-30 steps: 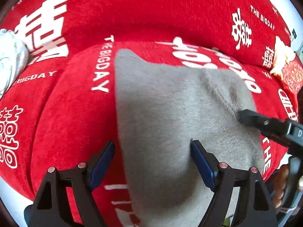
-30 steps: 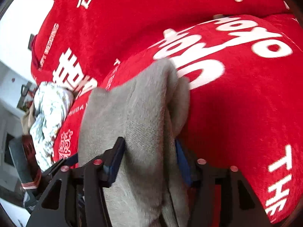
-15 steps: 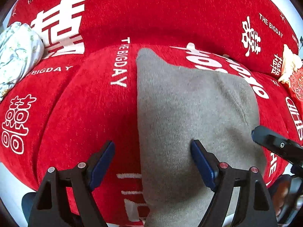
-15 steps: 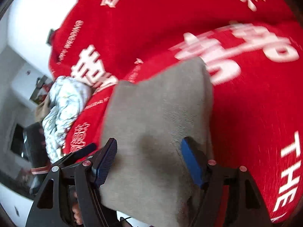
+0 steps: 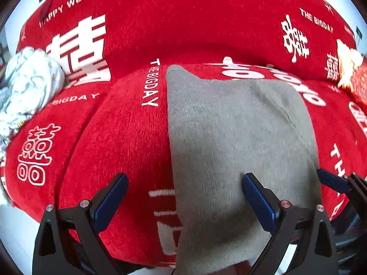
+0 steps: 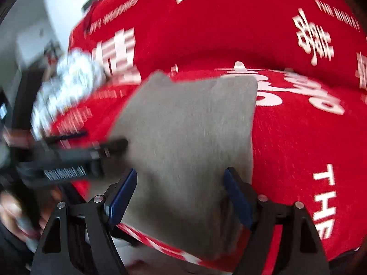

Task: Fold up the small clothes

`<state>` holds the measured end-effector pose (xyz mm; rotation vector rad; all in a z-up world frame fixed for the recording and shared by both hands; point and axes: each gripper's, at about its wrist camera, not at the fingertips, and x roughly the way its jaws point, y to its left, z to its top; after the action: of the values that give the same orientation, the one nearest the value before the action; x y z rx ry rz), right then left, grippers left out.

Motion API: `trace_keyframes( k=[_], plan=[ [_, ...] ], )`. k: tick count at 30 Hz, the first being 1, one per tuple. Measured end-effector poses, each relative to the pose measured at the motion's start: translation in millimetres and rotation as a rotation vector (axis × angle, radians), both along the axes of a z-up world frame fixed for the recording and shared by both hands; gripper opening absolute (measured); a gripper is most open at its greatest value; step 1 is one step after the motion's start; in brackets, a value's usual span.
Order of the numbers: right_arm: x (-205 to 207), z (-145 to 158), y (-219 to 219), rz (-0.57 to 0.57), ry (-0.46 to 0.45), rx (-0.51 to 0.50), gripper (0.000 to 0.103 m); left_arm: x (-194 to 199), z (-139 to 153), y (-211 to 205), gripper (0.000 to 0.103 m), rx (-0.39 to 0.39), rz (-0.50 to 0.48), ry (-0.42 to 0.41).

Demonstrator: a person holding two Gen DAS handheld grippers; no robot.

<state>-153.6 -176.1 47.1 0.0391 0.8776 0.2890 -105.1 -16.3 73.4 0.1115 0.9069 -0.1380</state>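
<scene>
1. On a red sofa cushion (image 5: 128, 142) printed with white wedding lettering, a gray garment (image 5: 238, 146) lies flat, its near edge draping over the cushion's front.
2. Left tool (image 5: 183, 197) hovers with fingers spread wide, straddling the garment's left edge and gripping nothing.
3. Right tool (image 6: 181, 190) likewise stands spread above the cloth's near edge, apparently poised for the next fold.
4. Crumpled pale floral fabric (image 5: 27, 84) sits well apart, at the sofa's left.
</scene>
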Motion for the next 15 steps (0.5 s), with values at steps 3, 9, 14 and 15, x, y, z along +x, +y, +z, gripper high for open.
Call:
trace_keyframes(
  k=[3,9,14,15],
  plan=[
    [-13.9,-2.5,1.9,-0.007,0.003,-0.045,0.081,-16.8,9.5,-4.4,0.100,0.037,0.006,-0.062],
    [-43.5,24.6,-4.0,-0.094,-0.127,-0.075,0.081,-51.4,39.3,-13.4,0.100,-0.019,-0.027,-0.167],
    [-46.0,35.7,-7.0,-0.119,-0.118,-0.079,0.081,-62.0,45.7,-15.1,0.100,-0.053,-0.020,-0.151],
    [-46.3,37.0,-7.7,-0.122,-0.117,-0.085,0.081,-61.9,43.1,-15.8,0.100,-0.036,-0.010,-0.130]
  ],
)
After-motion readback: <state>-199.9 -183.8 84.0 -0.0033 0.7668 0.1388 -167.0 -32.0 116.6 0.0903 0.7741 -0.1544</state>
